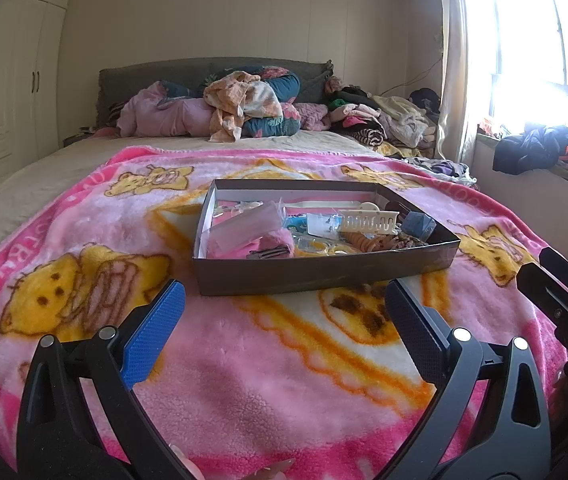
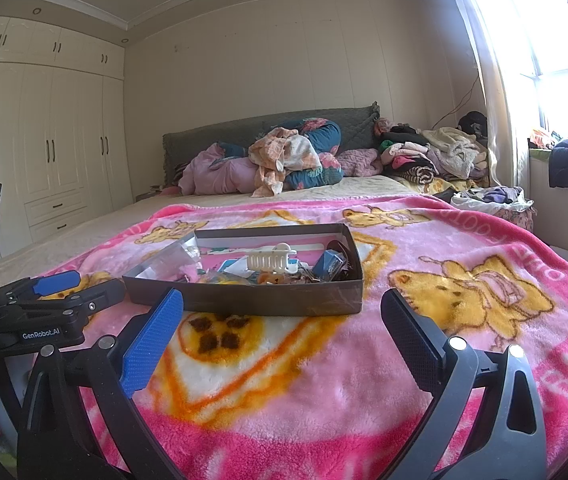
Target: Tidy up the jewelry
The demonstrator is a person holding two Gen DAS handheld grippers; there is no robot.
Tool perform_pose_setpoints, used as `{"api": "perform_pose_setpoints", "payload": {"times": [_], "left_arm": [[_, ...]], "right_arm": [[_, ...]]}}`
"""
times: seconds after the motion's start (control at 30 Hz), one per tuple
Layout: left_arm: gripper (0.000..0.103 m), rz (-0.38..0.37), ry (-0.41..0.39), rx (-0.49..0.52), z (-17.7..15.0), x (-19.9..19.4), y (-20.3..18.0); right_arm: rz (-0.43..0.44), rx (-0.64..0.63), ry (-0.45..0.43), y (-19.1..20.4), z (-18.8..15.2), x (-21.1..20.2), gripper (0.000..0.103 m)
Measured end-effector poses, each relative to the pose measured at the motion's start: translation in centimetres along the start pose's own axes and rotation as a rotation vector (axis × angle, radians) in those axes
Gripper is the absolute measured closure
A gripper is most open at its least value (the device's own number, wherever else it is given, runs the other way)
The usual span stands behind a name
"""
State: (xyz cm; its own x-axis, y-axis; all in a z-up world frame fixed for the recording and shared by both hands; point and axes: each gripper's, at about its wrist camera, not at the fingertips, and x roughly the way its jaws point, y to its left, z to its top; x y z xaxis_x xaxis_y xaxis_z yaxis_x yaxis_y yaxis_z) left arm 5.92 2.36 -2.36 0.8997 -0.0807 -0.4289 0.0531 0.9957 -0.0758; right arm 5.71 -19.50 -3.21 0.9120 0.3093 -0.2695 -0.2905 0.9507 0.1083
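I hold both sets of jaws spread wide with nothing between them. My left gripper (image 1: 284,320) hangs low over the near part of the pink blanket (image 1: 244,380), and my right gripper (image 2: 280,328) hangs beside it at about the same height; each shows at the edge of the other's view.

Ahead of both, in the middle of the blanket, sits the shallow dark box (image 1: 315,276), its long near wall facing me. The accessories lie in it in 1 loose heap: a cream hair claw (image 1: 369,220) on top toward the right end, a small blue box (image 1: 417,226) at the right wall, an orange twisted piece (image 1: 363,243) toward the near wall, and a clear pink pouch (image 1: 244,226) filling the left end. Smaller pieces beneath are too tangled for me to name.

The heap fits either a sort about to happen or things gathered in, so I judge only the approach. To work here well, I would come in over the near wall from above, not through it, since the card wall looks light and could slide on the plush. I would pick the topmost piece, pinch it across its narrow span, and keep the other gripper ready to steady the box.
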Motion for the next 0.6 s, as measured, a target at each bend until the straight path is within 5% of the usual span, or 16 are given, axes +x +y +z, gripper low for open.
{"api": "perform_pose_setpoints", "payload": {"times": [0.6], "left_arm": [[0.012,0.004,0.008,0.006,-0.02,0.57,-0.37]], "right_arm": [[-0.012,0.011,0.009,-0.61,-0.09,-0.14,0.006]]}}
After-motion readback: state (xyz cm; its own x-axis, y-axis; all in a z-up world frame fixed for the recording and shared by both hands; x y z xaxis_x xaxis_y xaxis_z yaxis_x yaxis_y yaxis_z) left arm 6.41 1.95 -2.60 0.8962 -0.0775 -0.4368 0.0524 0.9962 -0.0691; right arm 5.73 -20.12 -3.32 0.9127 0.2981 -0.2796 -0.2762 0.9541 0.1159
